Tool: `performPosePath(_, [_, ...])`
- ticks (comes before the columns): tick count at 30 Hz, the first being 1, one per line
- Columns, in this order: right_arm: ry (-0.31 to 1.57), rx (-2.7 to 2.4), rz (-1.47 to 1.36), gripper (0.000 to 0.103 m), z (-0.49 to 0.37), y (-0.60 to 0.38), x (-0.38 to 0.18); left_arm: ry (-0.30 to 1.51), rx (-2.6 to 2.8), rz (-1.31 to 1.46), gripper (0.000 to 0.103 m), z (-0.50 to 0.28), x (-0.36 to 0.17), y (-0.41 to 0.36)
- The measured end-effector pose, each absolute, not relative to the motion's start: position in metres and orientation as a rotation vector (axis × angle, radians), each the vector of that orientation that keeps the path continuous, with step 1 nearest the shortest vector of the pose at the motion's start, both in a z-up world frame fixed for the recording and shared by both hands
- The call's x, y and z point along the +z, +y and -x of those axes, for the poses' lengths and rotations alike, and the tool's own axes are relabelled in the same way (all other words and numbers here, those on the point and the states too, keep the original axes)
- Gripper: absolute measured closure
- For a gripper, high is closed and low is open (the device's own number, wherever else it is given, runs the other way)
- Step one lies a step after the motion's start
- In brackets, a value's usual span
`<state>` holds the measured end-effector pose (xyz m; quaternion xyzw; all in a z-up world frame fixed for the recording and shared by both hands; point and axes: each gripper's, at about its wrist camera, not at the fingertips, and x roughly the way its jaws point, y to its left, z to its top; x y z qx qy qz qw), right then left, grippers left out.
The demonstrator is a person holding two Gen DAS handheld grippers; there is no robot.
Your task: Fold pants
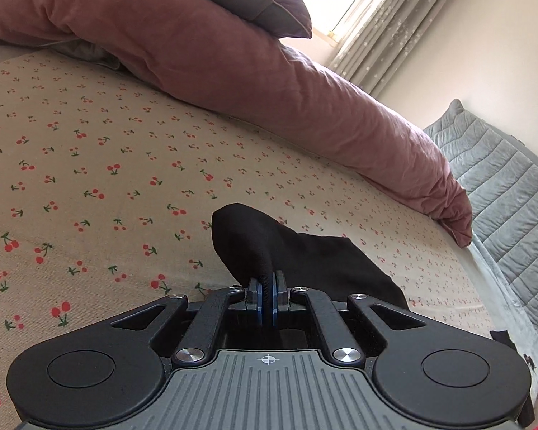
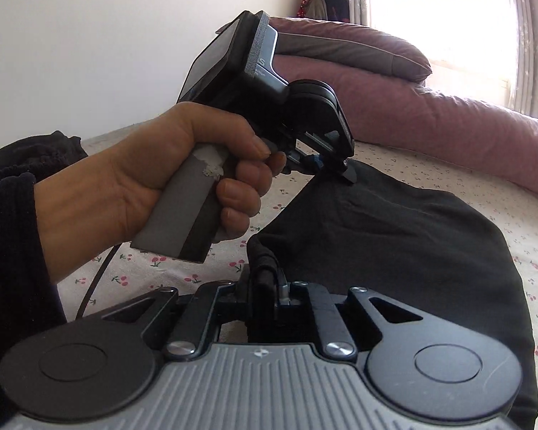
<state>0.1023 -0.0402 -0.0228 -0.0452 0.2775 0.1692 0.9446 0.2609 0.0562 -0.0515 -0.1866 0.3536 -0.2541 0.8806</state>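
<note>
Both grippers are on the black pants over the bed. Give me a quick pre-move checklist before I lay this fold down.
1. Left gripper shut on the black pants: ok.
2. Right gripper shut on a bunched edge: ok.
3. Cloth between the grips free of twists: cannot tell.
4. Cherry-print sheet bare ahead of the left gripper: ok.
5. Pink duvet off the pants: ok.
6. Pant legs aligned underneath: cannot tell.

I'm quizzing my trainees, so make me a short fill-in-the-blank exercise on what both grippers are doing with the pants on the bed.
1. Both grippers are shut on the ____ pants.
2. The bedsheet is printed with small red ____.
3. The left gripper pinches fabric between ____ pads.
4. The right gripper grips a bunched ____ of cloth.

Missing words: black; cherries; blue; edge
</note>
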Motion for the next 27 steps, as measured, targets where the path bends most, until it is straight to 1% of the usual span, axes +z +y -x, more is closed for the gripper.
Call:
performPosePath(1, [0.569,0.338,0.078,0.103,-0.101,-0.041,-0.024,0.745,-0.528,0.393,0.098,-0.262,-0.054,0.056])
performPosePath(3, [0.584,0.341,0.035,0.103,-0.095,-0.036,-0.025,0.766,-0.510,0.387,0.093,-0.263,-0.061,0.061])
performPosePath(4, [0.589,0.348,0.004,0.102,-0.091,-0.035,-0.026,0.770,-0.511,0.394,0.093,-0.264,-0.064,0.064])
performPosePath(6, [0.613,0.415,-0.066,0.084,-0.088,-0.042,-0.022,0.777,-0.522,0.418,0.091,-0.263,-0.065,0.070])
performPosePath(9, [0.721,0.648,-0.189,0.084,-0.079,-0.063,-0.012,0.778,-0.507,0.409,0.091,-0.258,-0.058,0.075])
performPosePath(11, [0.740,0.644,-0.197,0.082,-0.074,-0.085,0.002,0.788,-0.476,0.372,0.091,-0.252,-0.051,0.076])
performPosePath(14, [0.665,0.525,-0.146,0.079,-0.067,-0.136,0.031,0.769,-0.444,0.397,0.090,-0.239,-0.038,0.086])
performPosePath(16, [0.635,0.432,-0.162,0.071,-0.074,-0.168,0.043,0.761,-0.444,0.444,0.090,-0.233,-0.032,0.090])
performPosePath(19, [0.677,0.337,-0.169,0.071,-0.100,-0.204,0.037,0.809,-0.455,0.424,0.091,-0.222,-0.026,0.076])
performPosePath(21, [0.740,0.271,-0.129,0.071,-0.113,-0.212,0.011,0.832,-0.455,0.360,0.093,-0.205,-0.024,0.061])
performPosePath(23, [0.786,0.279,-0.168,0.072,-0.113,-0.213,-0.012,0.828,-0.468,0.309,0.093,-0.189,-0.026,0.048])
performPosePath(27, [0.800,0.290,-0.146,0.073,-0.106,-0.206,-0.014,0.881,-0.441,0.243,0.092,-0.183,-0.047,0.030])
